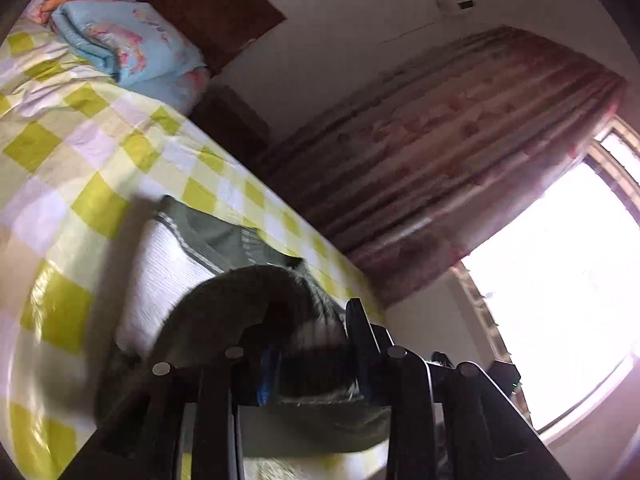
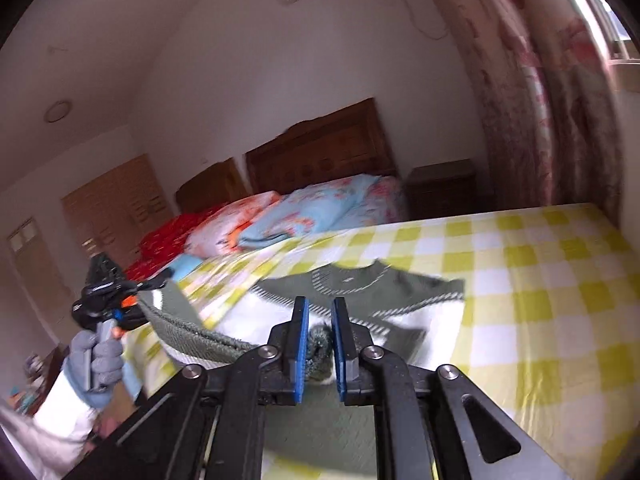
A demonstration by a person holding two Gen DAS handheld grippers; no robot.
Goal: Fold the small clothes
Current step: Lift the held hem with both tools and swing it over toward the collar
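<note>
A green and white knit sweater [image 2: 352, 284] lies on the yellow-checked bed sheet [image 2: 540, 280], its collar toward the headboard. My right gripper [image 2: 320, 344] is shut on the bunched green hem, lifted off the bed. The hem stretches leftward to my left gripper [image 2: 120, 308], held by a grey-gloved hand [image 2: 100, 364], which grips the other hem corner. In the left wrist view the sweater [image 1: 168, 268] rises from the sheet and its green hem arcs over and fills the space between the left gripper [image 1: 314, 356] fingers; one finger is partly hidden by cloth.
Folded floral quilts [image 2: 312, 208] are piled by the wooden headboard [image 2: 320, 148]. A dark nightstand [image 2: 440, 188] stands beyond the bed. A patterned curtain [image 1: 440, 140] and a bright window [image 1: 560, 280] are past the bed's far edge.
</note>
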